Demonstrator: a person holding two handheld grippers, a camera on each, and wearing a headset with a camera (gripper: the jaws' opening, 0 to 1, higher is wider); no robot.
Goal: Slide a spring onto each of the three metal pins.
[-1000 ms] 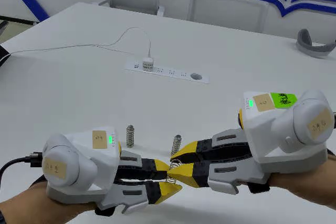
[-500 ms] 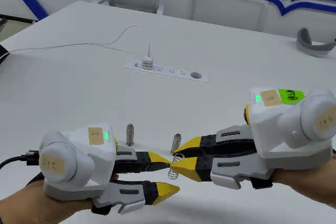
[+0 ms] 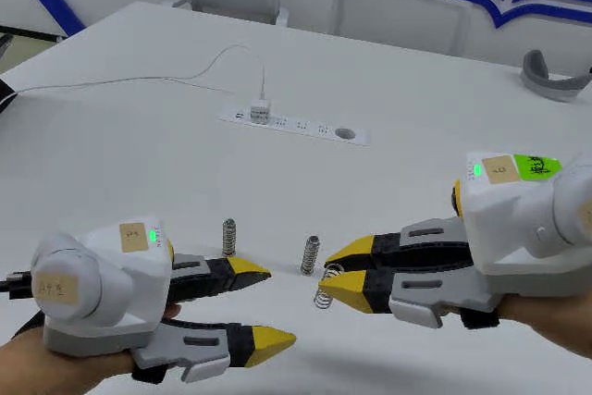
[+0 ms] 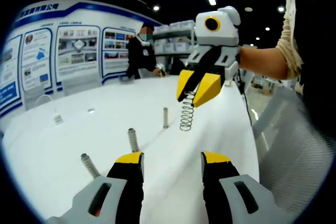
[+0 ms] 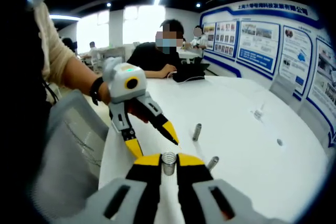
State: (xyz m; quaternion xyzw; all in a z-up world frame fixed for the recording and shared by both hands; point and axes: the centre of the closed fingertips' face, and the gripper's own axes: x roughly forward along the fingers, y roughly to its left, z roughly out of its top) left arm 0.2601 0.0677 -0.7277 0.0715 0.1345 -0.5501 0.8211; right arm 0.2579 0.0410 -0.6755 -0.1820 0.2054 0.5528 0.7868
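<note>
My right gripper (image 3: pixel 333 270) is shut on a loose steel spring (image 3: pixel 324 291), which hangs from its yellow tips just above the white table (image 3: pixel 139 154). The same spring (image 4: pixel 186 117) dangles from the right gripper (image 4: pixel 195 88) in the left gripper view, near a bare metal pin (image 4: pixel 165 117). In the right gripper view the spring (image 5: pixel 168 162) sits end-on between the tips. Two pins (image 3: pixel 228 236) (image 3: pixel 311 253) carry springs. My left gripper (image 3: pixel 275 306) is open and holds nothing, a short way left of the spring.
A white power strip (image 3: pixel 305 127) with a plug (image 3: pixel 261 110) and a thin cable lies mid-table. A grey curved object (image 3: pixel 553 80) rests at the far right edge. Chairs stand beyond the far edge. A person sits at another table (image 5: pixel 168 51).
My left gripper has opened and drawn back to the left, away from the spring. My right gripper has kept the spring and shifted slightly right.
</note>
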